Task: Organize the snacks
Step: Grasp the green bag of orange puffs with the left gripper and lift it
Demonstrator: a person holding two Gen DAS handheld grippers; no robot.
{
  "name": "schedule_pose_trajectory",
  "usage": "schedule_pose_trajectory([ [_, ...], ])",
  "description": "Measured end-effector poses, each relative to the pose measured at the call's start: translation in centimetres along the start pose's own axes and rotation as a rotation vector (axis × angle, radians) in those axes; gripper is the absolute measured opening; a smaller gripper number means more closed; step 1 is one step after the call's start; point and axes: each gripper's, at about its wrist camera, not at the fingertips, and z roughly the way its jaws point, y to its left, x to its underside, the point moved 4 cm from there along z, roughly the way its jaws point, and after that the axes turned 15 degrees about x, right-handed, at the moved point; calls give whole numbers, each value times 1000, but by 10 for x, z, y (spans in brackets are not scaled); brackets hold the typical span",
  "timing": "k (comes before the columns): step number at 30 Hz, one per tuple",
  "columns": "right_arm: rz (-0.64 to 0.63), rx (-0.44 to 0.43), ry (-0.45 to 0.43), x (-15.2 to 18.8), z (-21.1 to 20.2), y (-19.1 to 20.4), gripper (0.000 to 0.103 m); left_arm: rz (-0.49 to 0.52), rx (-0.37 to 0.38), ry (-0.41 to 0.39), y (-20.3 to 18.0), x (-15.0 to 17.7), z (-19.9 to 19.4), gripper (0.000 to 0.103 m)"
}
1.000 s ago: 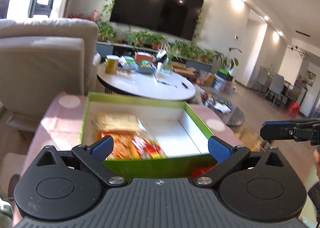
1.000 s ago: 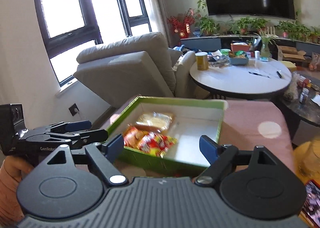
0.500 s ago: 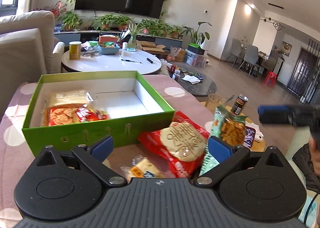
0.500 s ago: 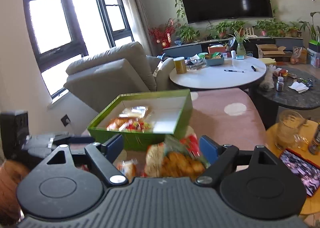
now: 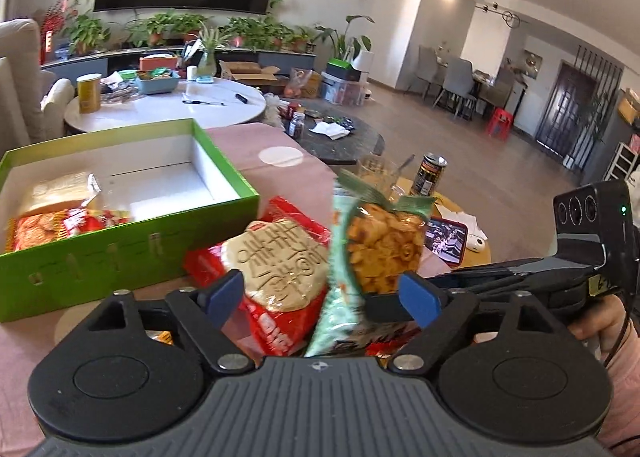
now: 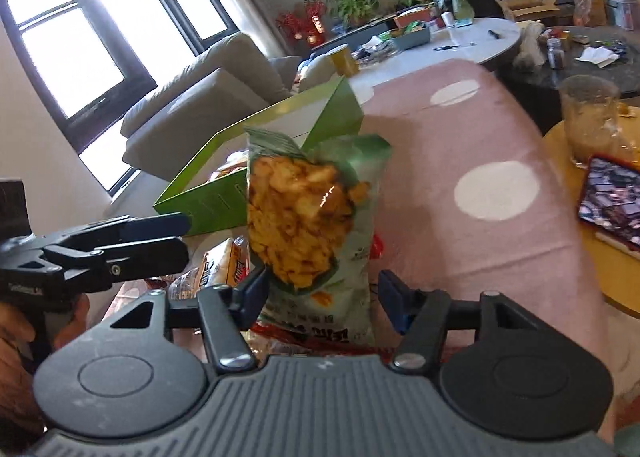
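Note:
A green box (image 5: 120, 253) with a white inside stands on the pink dotted table and holds a few snack packs (image 5: 60, 225) at its left end. In front of it lie a red cracker pack (image 5: 276, 265) and a pale green chip bag (image 5: 380, 241), the bag standing upright. My left gripper (image 5: 322, 297) is open above the red pack. My right gripper (image 6: 322, 289) is open with its fingers on either side of the chip bag (image 6: 304, 213), apart from it. The box also shows in the right wrist view (image 6: 280, 137).
A yellow snack pack (image 6: 224, 269) lies left of the chip bag. A side table holds a glass (image 6: 588, 121), a can (image 5: 430, 173) and a phone (image 6: 612, 197). A white round table (image 5: 168, 105) with clutter and a sofa (image 6: 208, 97) stand behind.
Both grippers have pulled back from the box and swung right and down towards the loose snacks. My right gripper now straddles the chip bag.

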Motion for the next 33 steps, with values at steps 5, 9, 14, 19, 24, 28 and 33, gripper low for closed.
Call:
schedule_pose_trajectory([
  [5, -57, -13, -38, 2, -8, 7, 78, -2, 25, -8, -4, -8, 22, 78],
  [9, -74, -39, -57, 4, -11, 8, 78, -25, 43, 29, 0, -8, 41, 80],
  [14, -65, -53, -57, 5, -12, 3, 78, -90, 109, 46, 6, -4, 42, 60],
  [19, -68, -61, -64, 4, -13, 9, 78, -96, 111, 40, 8, -5, 31, 56],
  [24, -83, -68, -84, -4, -18, 22, 78, -118, 101, -21, 9, -13, 7, 52],
  [28, -134, -90, -141, -21, -28, 45, 78, -109, 76, -105, 11, -30, -22, 52],
  [33, -195, -107, -208, -44, -33, 68, 78, -91, 39, -171, 14, -52, -46, 52],
])
